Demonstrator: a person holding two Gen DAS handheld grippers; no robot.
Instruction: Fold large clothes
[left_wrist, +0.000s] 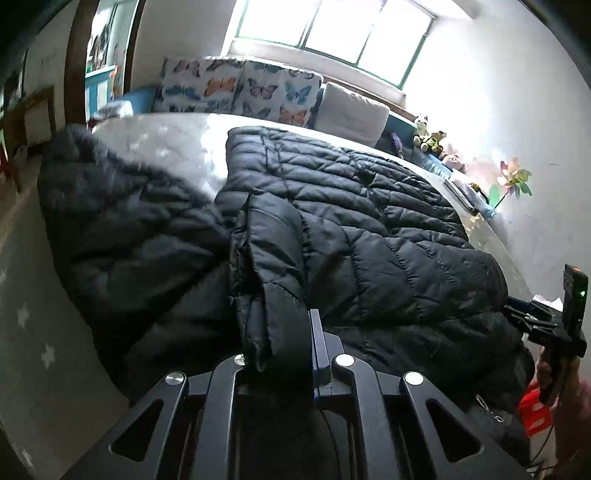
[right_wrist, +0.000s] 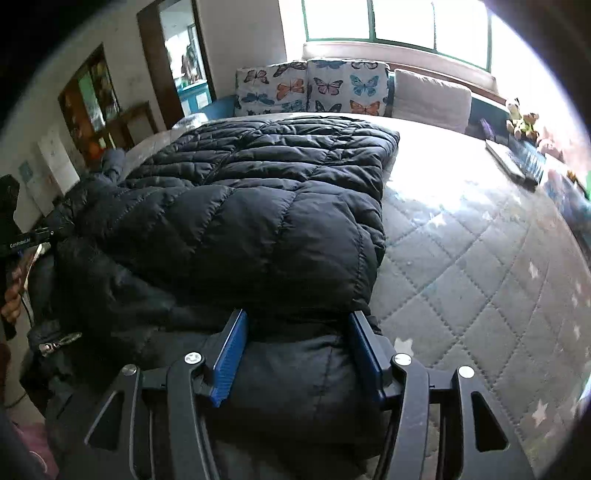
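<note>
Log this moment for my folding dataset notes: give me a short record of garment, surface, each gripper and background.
garment: black puffer jacket, partly folded
surface: grey quilted mattress with star print
left gripper: shut on a fold of the jacket
right gripper: open, fingers astride the jacket's near edge
background: butterfly cushions, window, plush toys

Black quilted puffer jacket spread over grey star-print mattress. Left gripper pinched tight on raised fold of jacket, blue pad edge showing beside fabric. Right gripper at far right edge, hand-held, green light lit; jaw state unclear. Butterfly-print cushions and plain white cushion beyond mattress, under bright window. Plush toys and pinwheel near right wall.
</note>
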